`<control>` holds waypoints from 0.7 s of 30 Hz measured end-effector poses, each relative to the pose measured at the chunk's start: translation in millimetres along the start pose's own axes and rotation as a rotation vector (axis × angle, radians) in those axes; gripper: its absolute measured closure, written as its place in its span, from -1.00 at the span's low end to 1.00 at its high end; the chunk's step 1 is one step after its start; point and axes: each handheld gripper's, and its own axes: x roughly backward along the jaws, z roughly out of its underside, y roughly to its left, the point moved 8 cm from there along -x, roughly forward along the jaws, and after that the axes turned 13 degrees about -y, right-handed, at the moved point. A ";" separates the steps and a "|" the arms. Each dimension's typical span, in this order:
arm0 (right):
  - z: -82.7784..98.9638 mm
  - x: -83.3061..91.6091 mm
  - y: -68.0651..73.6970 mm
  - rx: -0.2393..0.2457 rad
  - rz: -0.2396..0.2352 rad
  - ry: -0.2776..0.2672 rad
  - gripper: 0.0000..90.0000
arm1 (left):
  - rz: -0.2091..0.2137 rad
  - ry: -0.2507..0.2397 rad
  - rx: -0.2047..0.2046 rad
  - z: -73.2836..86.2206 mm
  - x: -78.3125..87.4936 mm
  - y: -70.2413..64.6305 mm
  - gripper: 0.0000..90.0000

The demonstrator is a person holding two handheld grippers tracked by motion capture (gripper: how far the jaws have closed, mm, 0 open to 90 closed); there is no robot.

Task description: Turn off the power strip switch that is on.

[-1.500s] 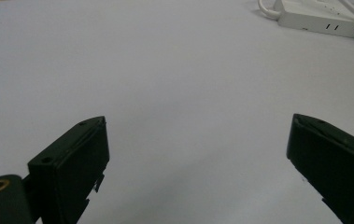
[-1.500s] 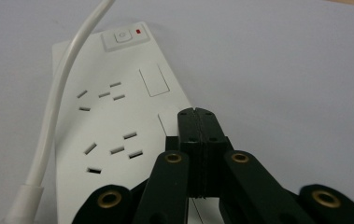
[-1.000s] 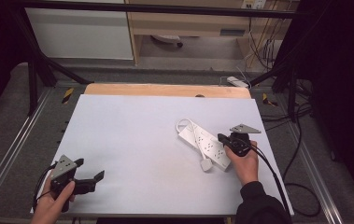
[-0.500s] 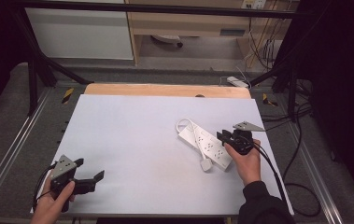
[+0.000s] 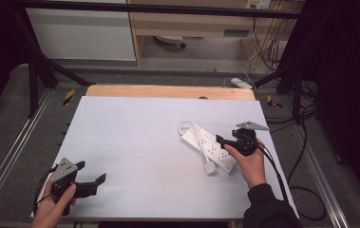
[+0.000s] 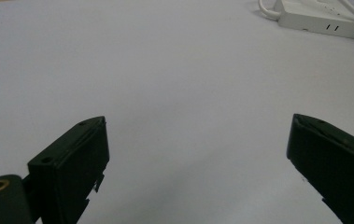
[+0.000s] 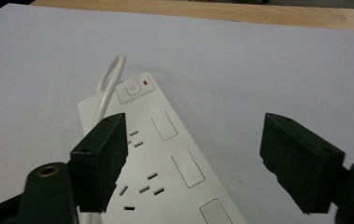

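— Looking down from the high view, where did the power strip (image 5: 209, 147) lie?

— It lay flat on the white table (image 5: 135, 142), right of the middle, running on a slant from the far left to the near right. Its white cord (image 5: 187, 128) looped round the far end, and the white plug (image 5: 209, 167) rested on the table just beside the near end.

— And the right gripper (image 5: 221, 140)?

— It hung over the strip's near half, held in the person's right hand (image 5: 248, 159). In the right gripper view its black jaws stood wide apart; they had just been opening, and the pads pressed on nothing. The strip showed between and below them, with its switch and a small red light (image 7: 145, 83) at the far end and rows of sockets toward the camera. Whether a jaw tip touched the strip's face, I could not tell.

— What about the left gripper (image 5: 92, 174)?

— It sat at the near left corner of the table, in the left hand (image 5: 56, 206), well apart from the strip. In the left gripper view its jaws were spread wide over bare table, and the strip lay far off at the top right.

— Anything else?

— A wooden edge (image 5: 168, 91) ran along the far side of the table.
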 end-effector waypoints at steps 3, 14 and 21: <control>-5.1 2.0 1.9 -0.001 0.002 -0.005 -0.68 | 0.001 0.001 -0.001 0.0 -0.1 -0.3 -0.87; -20.6 9.7 15.0 0.034 -0.026 -0.024 -0.93 | 0.000 -0.002 0.001 -0.3 -0.1 -0.1 -0.87; -29.9 17.2 19.7 0.055 -0.046 -0.055 -0.93 | 0.000 -0.003 0.001 -0.5 0.1 -0.2 -0.87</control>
